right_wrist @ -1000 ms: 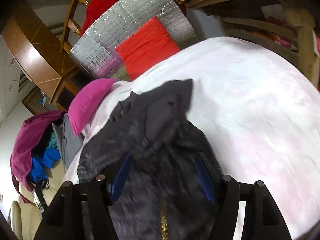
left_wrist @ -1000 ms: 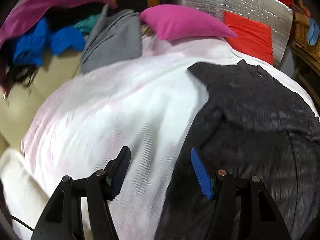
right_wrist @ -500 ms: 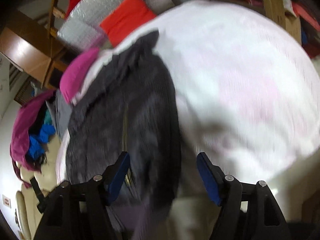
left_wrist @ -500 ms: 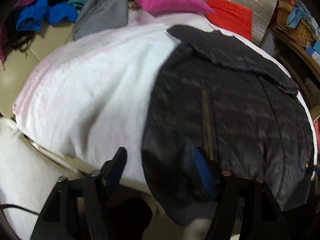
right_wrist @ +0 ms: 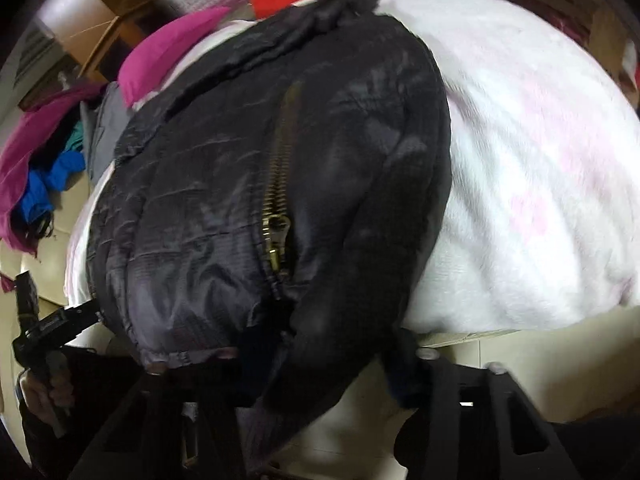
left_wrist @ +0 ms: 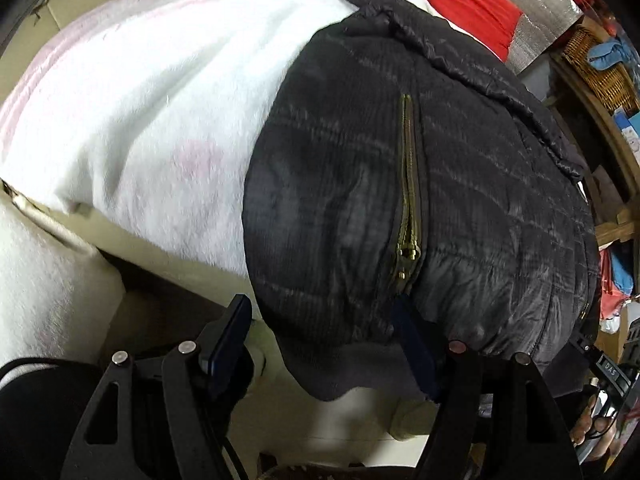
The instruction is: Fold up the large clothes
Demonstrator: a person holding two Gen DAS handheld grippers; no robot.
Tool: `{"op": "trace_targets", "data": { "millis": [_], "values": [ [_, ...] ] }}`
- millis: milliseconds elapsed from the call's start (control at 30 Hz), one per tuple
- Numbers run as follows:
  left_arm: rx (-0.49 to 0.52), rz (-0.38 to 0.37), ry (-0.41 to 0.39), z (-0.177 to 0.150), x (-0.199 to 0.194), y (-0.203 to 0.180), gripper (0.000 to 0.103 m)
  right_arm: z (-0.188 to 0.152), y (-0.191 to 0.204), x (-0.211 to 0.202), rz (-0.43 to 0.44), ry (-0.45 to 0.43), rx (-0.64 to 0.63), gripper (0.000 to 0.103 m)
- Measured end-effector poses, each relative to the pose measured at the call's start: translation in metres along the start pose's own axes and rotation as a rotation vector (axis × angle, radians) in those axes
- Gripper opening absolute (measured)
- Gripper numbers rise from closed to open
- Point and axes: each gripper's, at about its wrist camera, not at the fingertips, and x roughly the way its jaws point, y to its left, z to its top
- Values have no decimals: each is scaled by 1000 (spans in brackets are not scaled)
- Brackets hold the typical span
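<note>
Your left gripper [left_wrist: 324, 344] sits at the near edge of the bed, its blue-padded fingers [left_wrist: 228, 340] spread wide, the jacket's hem hanging loose between them and nothing pinched. Your right gripper [right_wrist: 320, 364] sits at the same hem from the other side; its fingers are also parted, though the left one is mostly buried under drooping cloth and the frame is blurred there.

The black quilted jacket [left_wrist: 400, 168] lies front-up on the white fleece blanket [left_wrist: 140, 100], its lower edge spilling over the mattress edge toward you. A brass zipper [left_wrist: 408, 200] runs up the middle of the front, its pull [right_wrist: 276, 248] sitting low near the hem. The collar end lies at the far side of the jacket, rumpled.

Beyond the collar, a magenta pillow [right_wrist: 168, 52] rests at the head of the bed, with a red cushion [left_wrist: 472, 12] leaning against a silver quilted panel [left_wrist: 548, 12] behind it. Farther left in the right wrist view, a heap of clothes [right_wrist: 44, 160] in magenta, blue and grey is piled beside the bed. A wicker basket [left_wrist: 600, 68] stands on a shelf at far right.
</note>
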Motion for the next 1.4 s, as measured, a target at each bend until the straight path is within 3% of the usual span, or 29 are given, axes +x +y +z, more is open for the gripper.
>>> {"op": "trace_targets", "data": {
  "millis": [100, 233, 300, 333, 367, 433, 500, 533, 600, 667, 767, 867, 933, 967, 1000, 1067, 1167, 1233, 1300, 1400],
  "values": [
    [13, -21, 15, -6, 2, -1, 73, -1, -1, -14, 80, -42, -1, 31],
    [27, -1, 53, -13, 13, -5, 74, -1, -13, 1, 49, 18, 43, 36],
    [34, -6, 80, -16, 22, -5, 78, 0, -16, 7, 70, 42, 59, 55],
    [37, -11, 91, -17, 26, -7, 78, 0, -15, 8, 83, 45, 56, 59],
    [40, -9, 98, -18, 30, -9, 78, 0, -13, 8, 81, 46, 43, 60],
    [51, -12, 87, -19, 30, -10, 78, -2, -3, 5, 33, 23, -37, 45],
    [54, -37, 71, -21, 26, -11, 60, -3, 7, 2, 10, 7, -85, 32],
    [54, -56, 69, -23, 24, -11, 55, -3, 8, -4, 18, -8, -88, 30],
    [70, -85, 55, -29, 17, -17, 32, -2, 12, -14, 36, -28, -98, 22],
    [92, -96, 39, -31, 9, -21, 17, -1, 16, -27, 48, -53, -130, 20],
    [98, -126, 5, -33, -4, -25, 17, 4, 23, -58, 97, -115, -175, 19],
    [70, -96, 40, -33, -1, -11, 23, 6, 13, -64, 123, -122, -180, 19],
    [53, -66, 91, -32, 9, -8, 41, 4, 5, -49, 105, -63, -163, 19],
    [51, -50, 116, -33, 14, -9, 67, 2, 1, -42, 99, -37, -153, 23],
    [48, -32, 133, -33, 19, -9, 77, 2, 1, -35, 90, -15, -139, 23],
    [47, -14, 138, -33, 26, -10, 77, 1, -8, -26, 93, 17, -95, 28],
    [39, -30, 140, -32, 34, -14, 77, 2, -18, -17, 108, 63, -52, 57],
    [43, -62, 145, -31, 41, -12, 50, -3, -14, -13, 104, 75, -85, 58],
    [79, -59, 136, -37, 38, -10, 23, -6, -2, -15, 51, 60, -183, 31],
    [85, -90, 130, -43, 28, -6, 9, -7, 1, -25, 34, 40, -209, 22]
  ]
}}
